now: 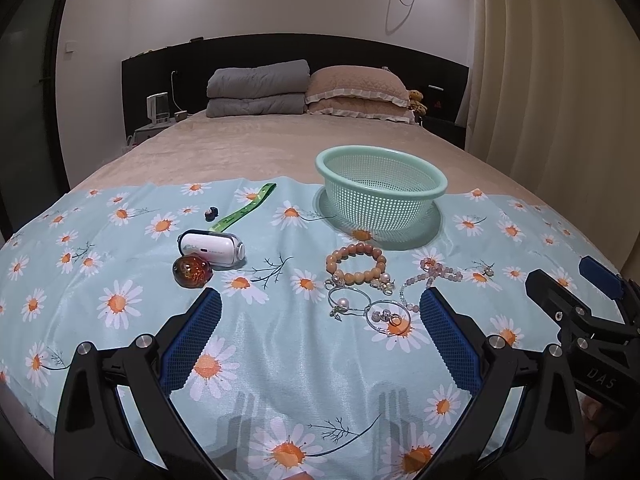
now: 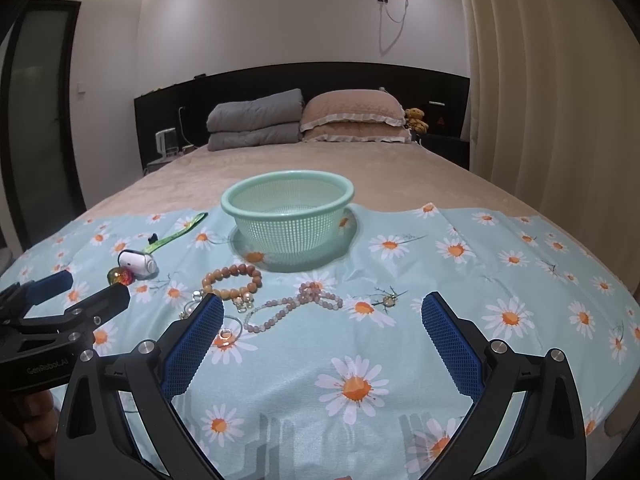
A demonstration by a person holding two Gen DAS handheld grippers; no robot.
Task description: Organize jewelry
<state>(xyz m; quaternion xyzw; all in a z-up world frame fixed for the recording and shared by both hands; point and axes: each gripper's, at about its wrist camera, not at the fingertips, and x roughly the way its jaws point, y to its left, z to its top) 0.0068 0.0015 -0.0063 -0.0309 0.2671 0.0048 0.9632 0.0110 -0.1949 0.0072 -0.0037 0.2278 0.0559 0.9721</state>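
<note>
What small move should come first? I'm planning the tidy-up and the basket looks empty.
Probably ease the open left gripper forward and down onto the orange bead bracelet. It lies loose on the cloth just ahead, nearest the empty green basket.

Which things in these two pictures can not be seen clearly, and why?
- Thin silver hoops: right wrist view, partly hidden behind the right claw's finger.
- Small dark item beside the green strap: left wrist view, too small to identify.
- Print on the white device: too small to read.
- Charm on the cloth: too small.
</note>
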